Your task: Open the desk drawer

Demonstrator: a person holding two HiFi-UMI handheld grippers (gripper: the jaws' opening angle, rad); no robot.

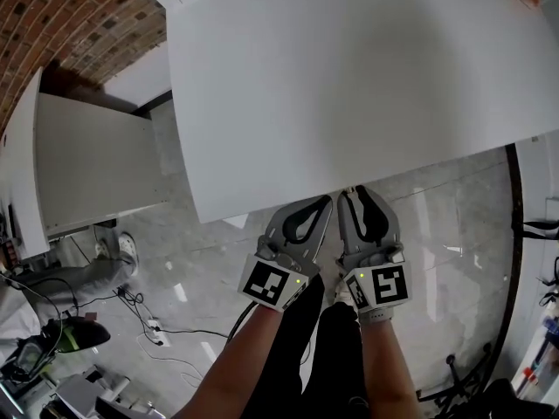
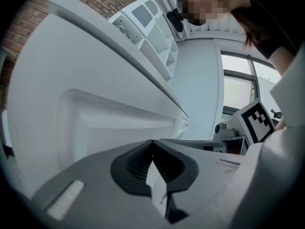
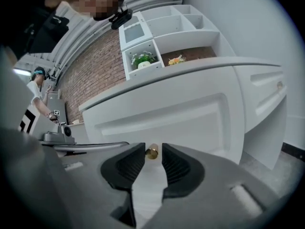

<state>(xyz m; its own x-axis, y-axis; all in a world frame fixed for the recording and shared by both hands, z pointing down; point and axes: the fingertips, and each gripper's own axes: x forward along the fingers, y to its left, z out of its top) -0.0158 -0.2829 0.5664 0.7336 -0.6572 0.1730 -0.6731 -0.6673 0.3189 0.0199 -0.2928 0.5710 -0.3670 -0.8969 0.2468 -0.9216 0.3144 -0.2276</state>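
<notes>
Seen from above in the head view, the white desk (image 1: 349,85) fills the middle, and both grippers sit side by side at its near edge. My right gripper (image 3: 153,149) faces the white panelled drawer front (image 3: 190,113). Its jaws stand apart, and the small brass knob (image 3: 152,152) shows in the gap at their tips without being pressed by the pads. My left gripper (image 2: 152,143) is beside it at the left, shut with its tips meeting on nothing, and points at the same drawer front (image 2: 119,123). The drawer looks closed.
A second drawer front with its own knob (image 3: 279,85) lies to the right. A white shelf unit (image 3: 162,37) stands on the desk by a brick wall. A white cabinet (image 1: 87,164) stands left of the desk, with cables (image 1: 148,321) on the tiled floor. A person (image 3: 37,87) stands far off.
</notes>
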